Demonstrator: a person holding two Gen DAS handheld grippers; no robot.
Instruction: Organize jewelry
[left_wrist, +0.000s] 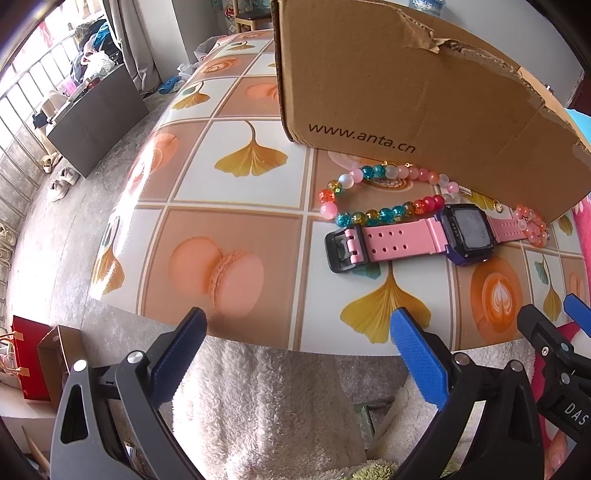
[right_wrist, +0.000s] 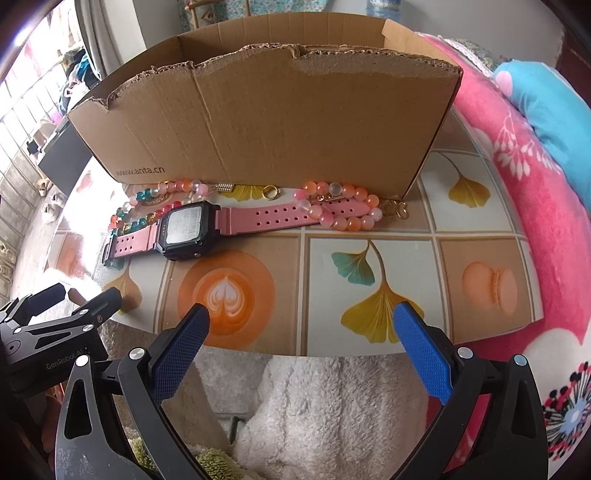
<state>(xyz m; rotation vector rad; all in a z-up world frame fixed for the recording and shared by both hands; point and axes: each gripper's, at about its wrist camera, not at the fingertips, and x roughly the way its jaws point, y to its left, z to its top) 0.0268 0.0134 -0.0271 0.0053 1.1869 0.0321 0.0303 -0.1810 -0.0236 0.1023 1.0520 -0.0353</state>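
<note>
Blue-padded, both the left gripper (left_wrist: 297, 319) and right gripper (right_wrist: 301, 317) hang spread and empty at the table (right_wrist: 369, 221) edge, while watch (right_wrist: 184, 227) and bead strings (right_wrist: 343, 206) lie outside the box (right_wrist: 277, 122), so sorting looks unstarted.

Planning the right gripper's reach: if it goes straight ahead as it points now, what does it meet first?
Probably the watch strap; the box stands just behind. Depth is uncertain.

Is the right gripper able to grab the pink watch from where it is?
Probably yes. The right gripper is open and the pink watch lies flat ahead on the table, nothing between them.
</note>
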